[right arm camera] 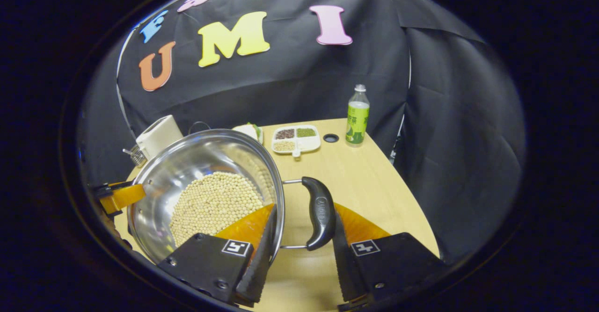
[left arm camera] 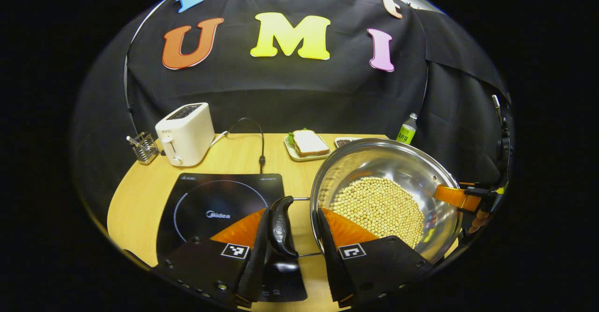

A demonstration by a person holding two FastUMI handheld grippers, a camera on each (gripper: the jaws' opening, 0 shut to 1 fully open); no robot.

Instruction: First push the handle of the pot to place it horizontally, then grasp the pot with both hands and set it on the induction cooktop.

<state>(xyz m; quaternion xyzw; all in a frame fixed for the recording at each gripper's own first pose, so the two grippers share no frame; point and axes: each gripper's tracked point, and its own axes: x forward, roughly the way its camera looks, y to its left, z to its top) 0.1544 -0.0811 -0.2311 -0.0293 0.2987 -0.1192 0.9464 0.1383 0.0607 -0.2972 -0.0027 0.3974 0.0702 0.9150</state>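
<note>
A steel pot (left arm camera: 398,162) holding soybeans (left arm camera: 379,204) is just right of the black induction cooktop (left arm camera: 220,204). Its near black handle (left arm camera: 281,228) lies between the fingers of my left gripper (left arm camera: 293,210), which is open: the handle rests against the left finger, with a gap to the right finger at the rim. In the right gripper view, the pot (right arm camera: 196,162) has its other handle (right arm camera: 320,214) inside my open right gripper (right arm camera: 304,206), touching the right finger while the left finger sits at the rim. Each gripper also shows across the pot, right (left arm camera: 461,199) and left (right arm camera: 119,197).
A white toaster (left arm camera: 185,134) and a wire utensil holder (left arm camera: 142,147) stand at the back left, with a cord (left arm camera: 259,139) running toward the cooktop. A sandwich plate (left arm camera: 306,144), a divided dish (right arm camera: 295,139) and a green bottle (right arm camera: 358,118) sit along the back.
</note>
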